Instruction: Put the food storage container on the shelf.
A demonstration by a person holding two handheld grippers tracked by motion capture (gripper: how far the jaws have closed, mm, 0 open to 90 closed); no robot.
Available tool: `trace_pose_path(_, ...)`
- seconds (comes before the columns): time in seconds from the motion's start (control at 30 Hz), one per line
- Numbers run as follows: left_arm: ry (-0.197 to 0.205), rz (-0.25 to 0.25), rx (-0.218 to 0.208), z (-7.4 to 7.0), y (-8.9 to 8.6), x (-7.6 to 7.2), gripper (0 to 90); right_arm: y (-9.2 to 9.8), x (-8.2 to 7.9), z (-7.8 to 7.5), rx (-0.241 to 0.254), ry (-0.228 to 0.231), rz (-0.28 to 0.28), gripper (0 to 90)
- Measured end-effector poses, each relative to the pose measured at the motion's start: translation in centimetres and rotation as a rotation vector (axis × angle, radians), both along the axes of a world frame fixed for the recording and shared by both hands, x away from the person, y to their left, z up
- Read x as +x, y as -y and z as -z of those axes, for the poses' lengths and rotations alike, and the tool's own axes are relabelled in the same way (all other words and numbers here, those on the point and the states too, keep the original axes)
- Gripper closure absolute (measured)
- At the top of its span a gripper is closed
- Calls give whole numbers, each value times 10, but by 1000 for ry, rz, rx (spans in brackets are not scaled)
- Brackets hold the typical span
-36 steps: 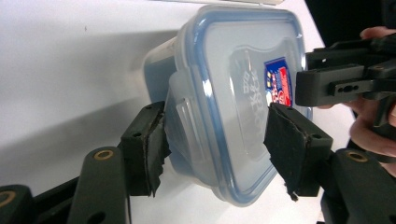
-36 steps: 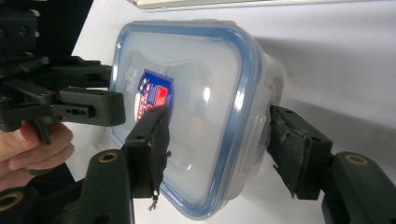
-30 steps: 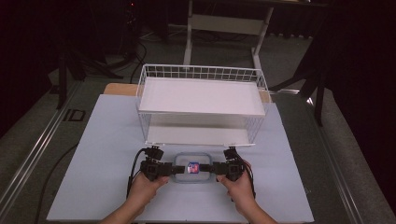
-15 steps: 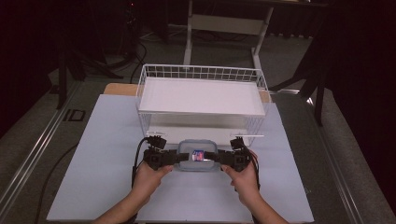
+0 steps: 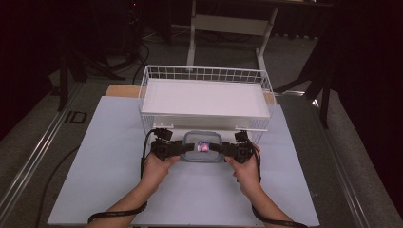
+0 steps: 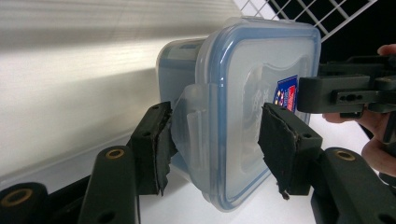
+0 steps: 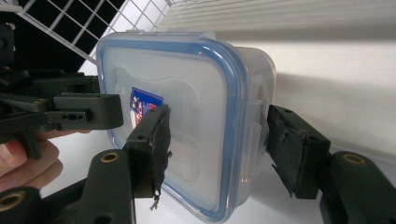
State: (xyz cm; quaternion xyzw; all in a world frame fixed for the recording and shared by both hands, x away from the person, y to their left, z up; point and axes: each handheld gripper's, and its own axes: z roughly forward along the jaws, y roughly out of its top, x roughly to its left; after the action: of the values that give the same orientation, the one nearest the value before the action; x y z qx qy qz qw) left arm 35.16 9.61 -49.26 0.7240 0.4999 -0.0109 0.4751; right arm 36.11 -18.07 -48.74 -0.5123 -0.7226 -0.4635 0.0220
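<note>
A lidded clear plastic food container (image 5: pixel 202 147) with a blue seal rim hangs between two hand-held claws, just in front of the lower tier of a white wire basket shelf (image 5: pixel 205 98) that stands at the far end of the white surface (image 5: pixel 109 166). The left claw (image 5: pixel 189 147) is clenched on the container's left end, one pad on the lid and the other under the base, straddling a side latch (image 6: pixel 198 126); the right claw (image 5: pixel 216 147) grips the opposite end the same way, lid above, base below. Pinching from both ends at once looks meant to keep the box level and steady, and, judging by its position at the mouth of the shelf, to carry it toward that lower tier. A small blue-and-red label (image 7: pixel 144 106) sits in the middle of the lid, between the two claws; its printing is too small and blurred to read. Large grey letters, "ID" (image 5: pixel 75 117), mark the mat well to the left of the left claw.
</note>
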Motion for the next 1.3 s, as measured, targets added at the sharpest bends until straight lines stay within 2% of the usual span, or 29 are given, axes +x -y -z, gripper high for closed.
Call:
trace_pose_path(0.23,12,-12,-12,8,-2,12,464,-3,10,4,-9,24,12,413)
trace_pose_path(0.3,-9,-17,-11,13,-2,16,464,-4,15,7,-26,26,19,412)
trace_pose_path(0.53,-17,-21,-15,22,-1,21,463,-5,20,15,-34,17,25,410)
trace_pose_path(0.63,-12,-27,-12,21,-1,22,463,-4,22,18,-12,1,36,409)
trace_pose_path(0.7,6,-21,-5,20,-1,23,462,-3,24,18,-8,32,29,408)
trace_pose_path(0.77,7,-16,-9,20,-1,24,462,-3,24,18,-9,37,27,408)
trace_pose_path(0.83,11,-13,-39,22,-4,27,461,-3,25,18,1,26,42,404)
trace_pose_path(0.9,21,-13,-46,23,-5,28,460,-2,27,19,11,27,42,402)
trace_pose_path(1.0,48,9,-42,25,-6,29,454,-2,28,20,14,41,42,398)
trace_pose_path(1.13,57,0,-61,26,-6,30,447,-5,27,17,-23,83,44,390)
trace_pose_path(1.23,76,1,-44,27,-3,31,417,-6,29,16,-43,113,50,392)
trace_pose_path(1.3,77,-4,-48,28,-3,32,402,-7,30,14,-54,129,54,397)
